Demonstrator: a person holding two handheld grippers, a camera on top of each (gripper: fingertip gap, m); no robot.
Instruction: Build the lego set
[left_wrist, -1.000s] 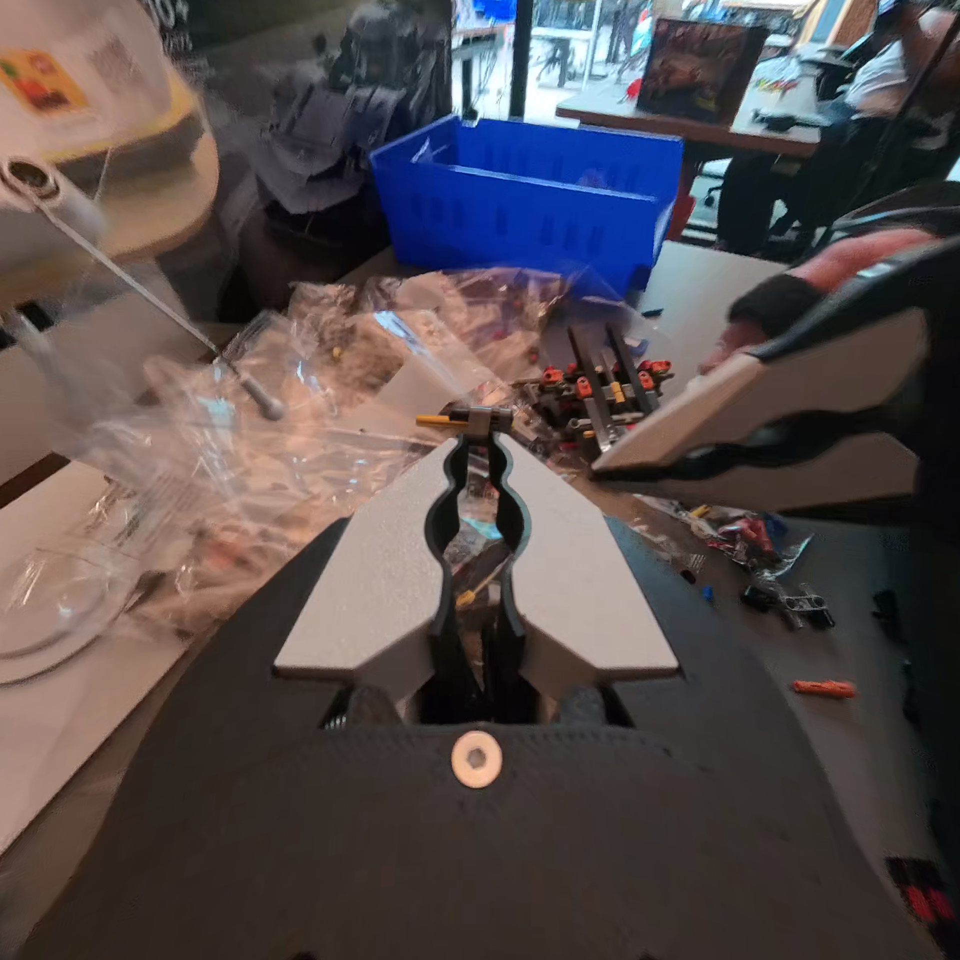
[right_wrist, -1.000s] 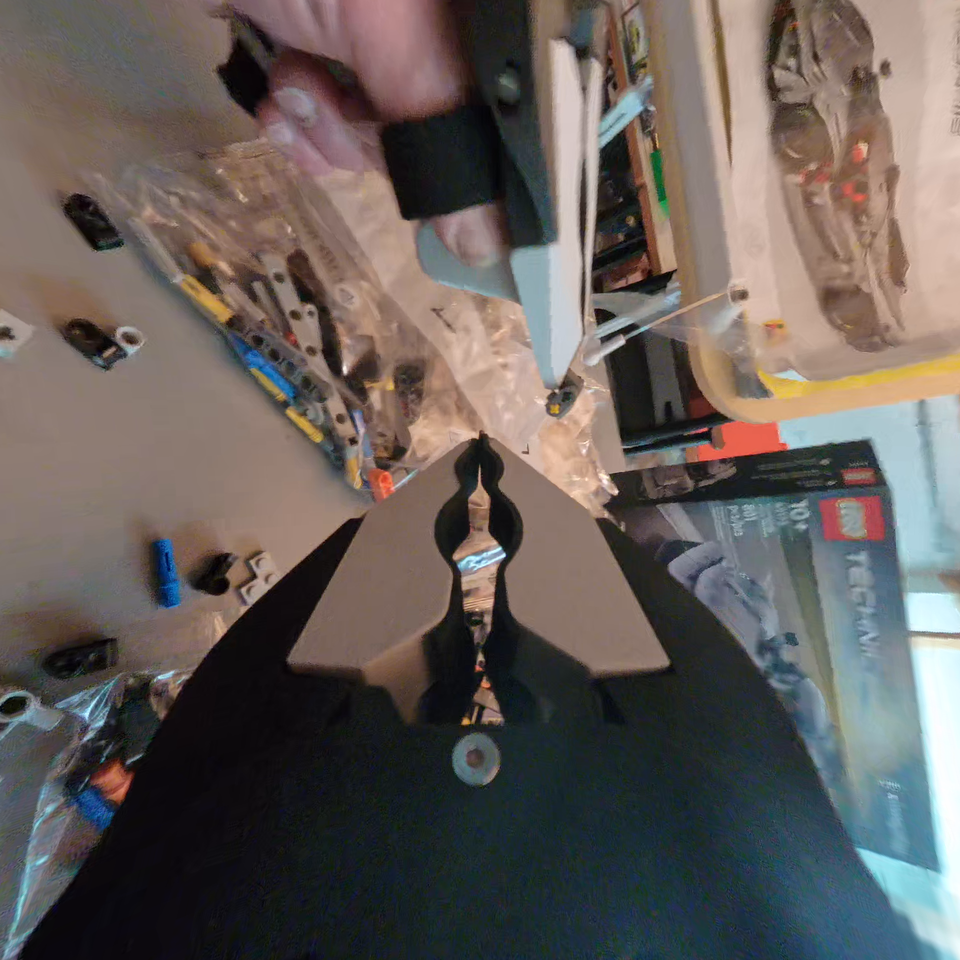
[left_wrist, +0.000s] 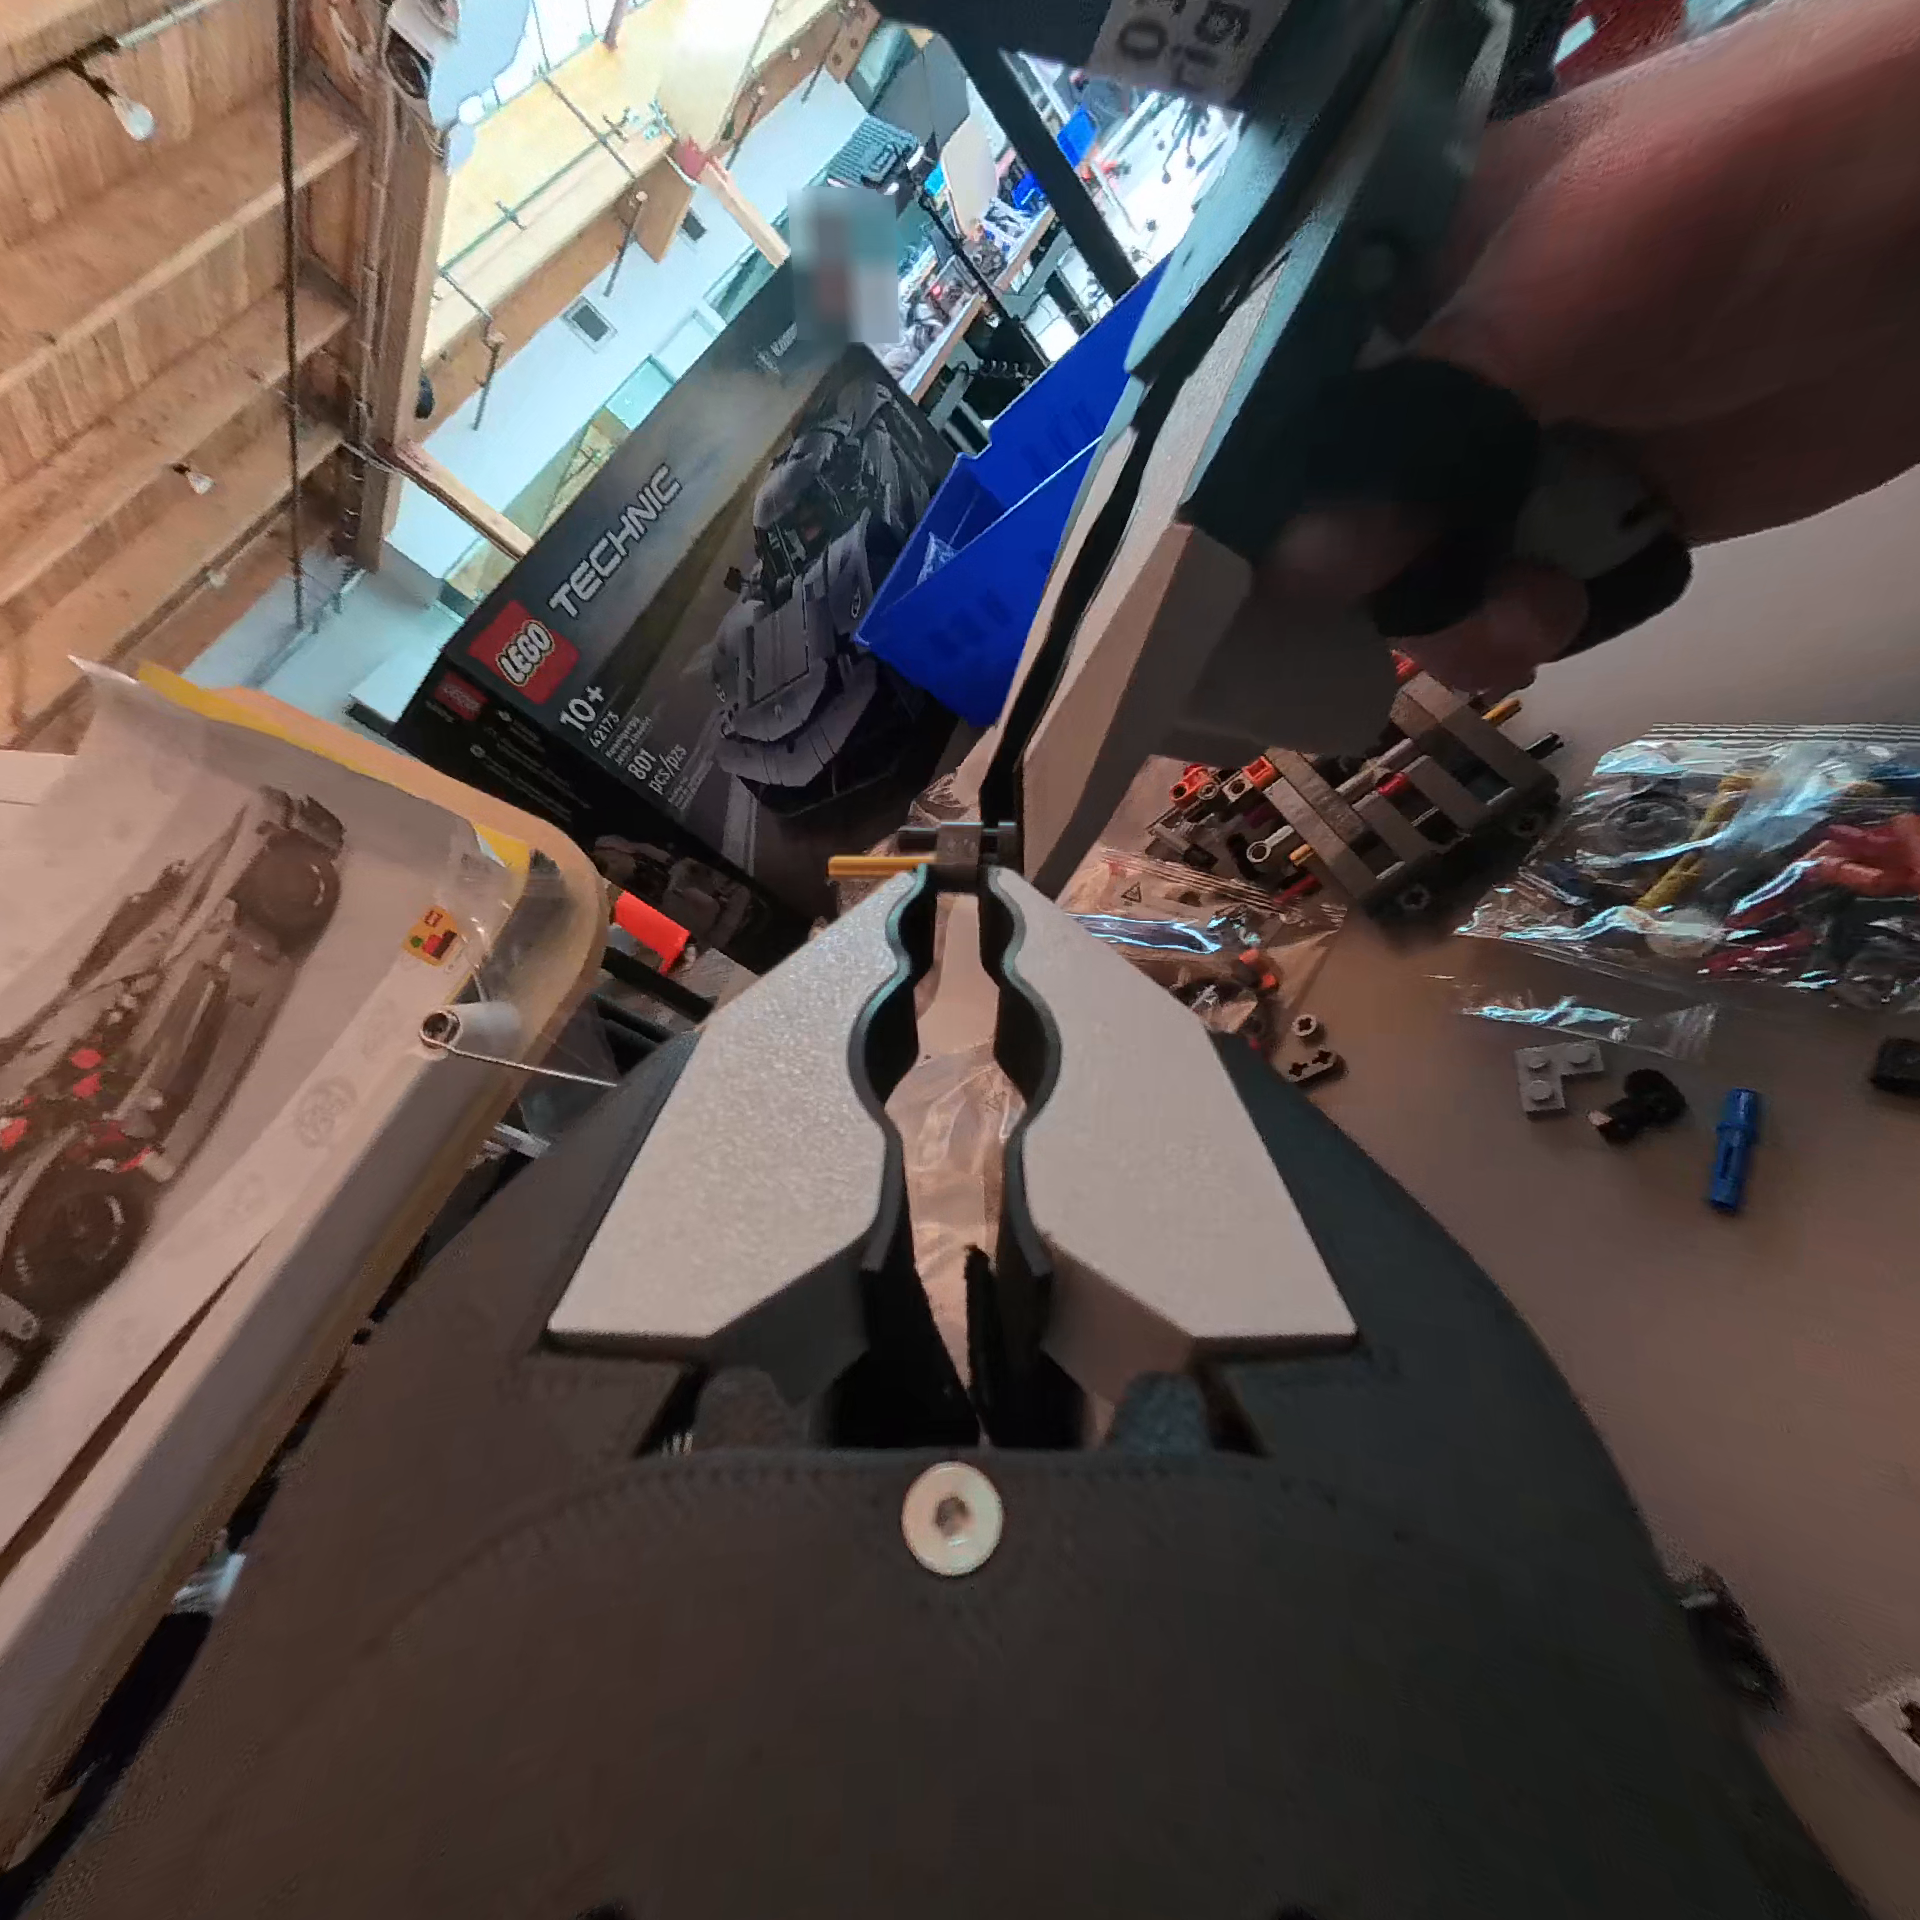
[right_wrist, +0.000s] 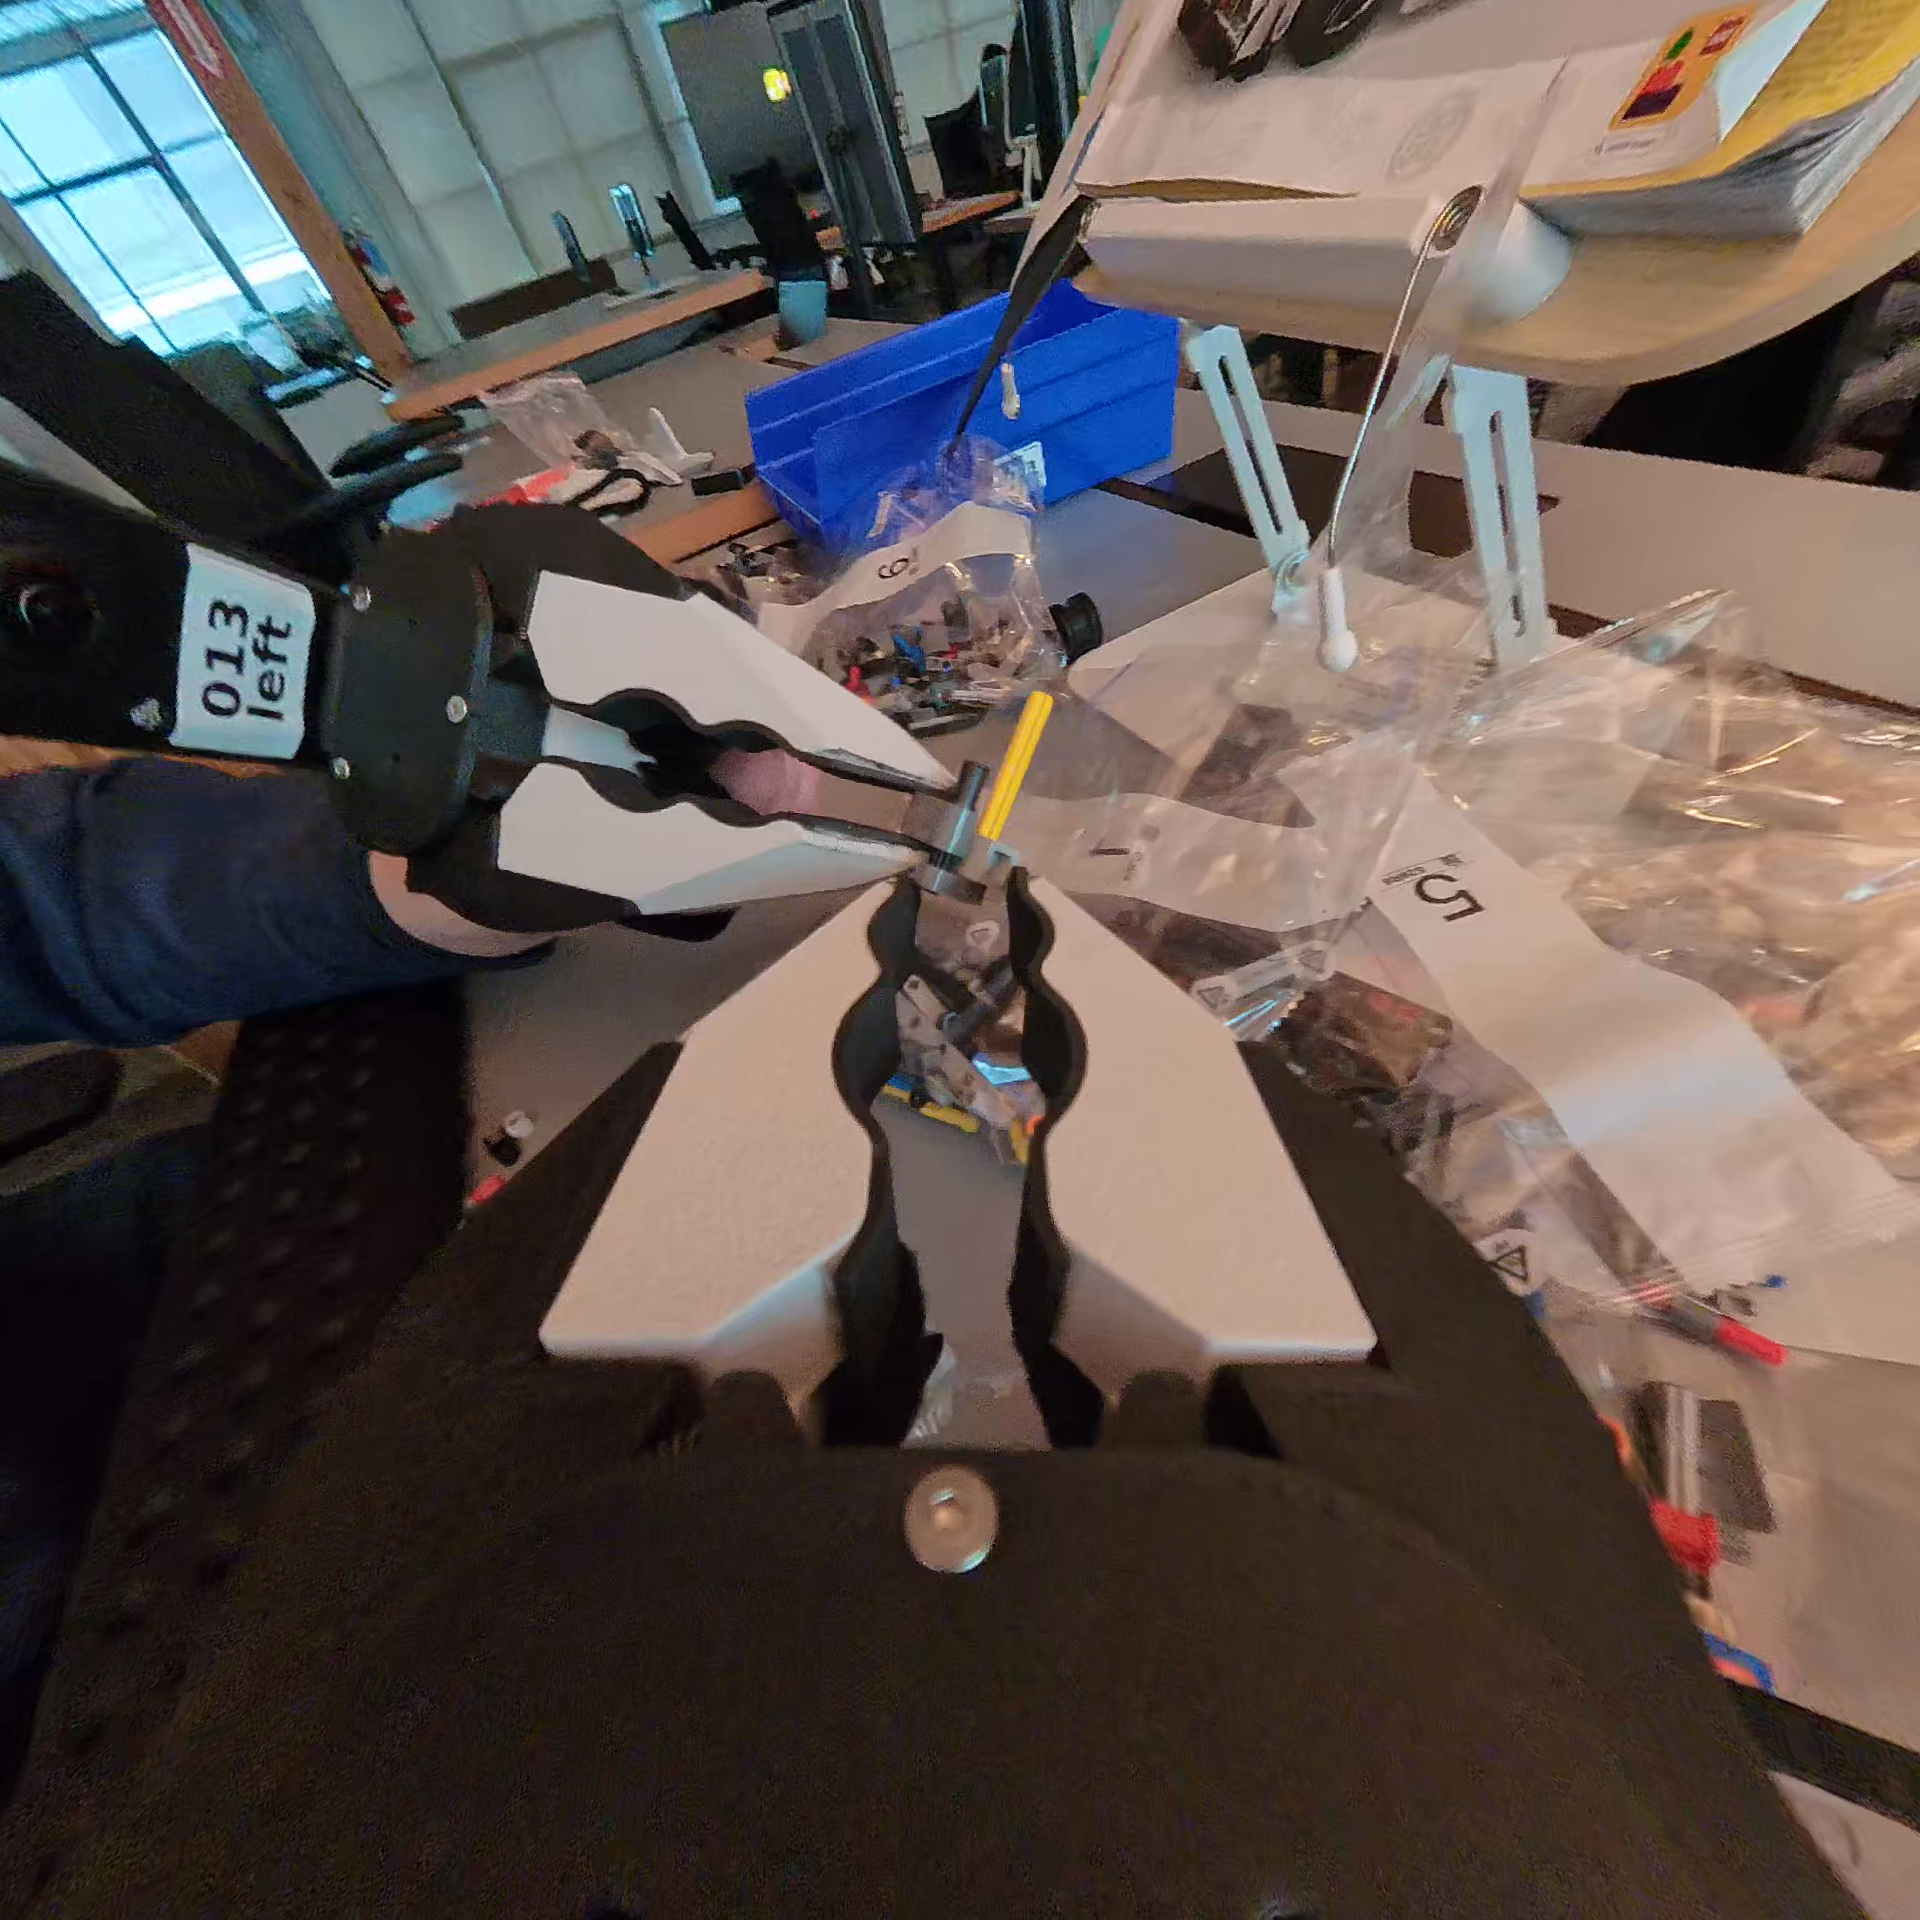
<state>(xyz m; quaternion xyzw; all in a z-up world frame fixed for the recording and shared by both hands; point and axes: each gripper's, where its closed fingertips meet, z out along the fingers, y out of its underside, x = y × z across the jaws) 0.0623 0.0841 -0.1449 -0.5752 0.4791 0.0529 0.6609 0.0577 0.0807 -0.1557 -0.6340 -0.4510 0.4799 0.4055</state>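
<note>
Your left gripper (left_wrist: 961, 871) is clamped at its fingertips on a small grey connector (left_wrist: 958, 844) with a yellow axle (left_wrist: 871, 864) sticking out of one side. Your right gripper (right_wrist: 961, 883) meets the same connector (right_wrist: 951, 831) at its tips; its fingers sit slightly apart around the piece, and you cannot tell whether they actually grip it. The part is held in the air above the grey table (left_wrist: 1558, 1299), just in front of clear parts bags (right_wrist: 1351, 831). Farther out, a partly built grey assembly (left_wrist: 1403, 800) rests on the table near loose pieces, including a blue pin (left_wrist: 1733, 1148). A blue bin (right_wrist: 966, 416) and the set's box (left_wrist: 665, 665) stand behind.
</note>
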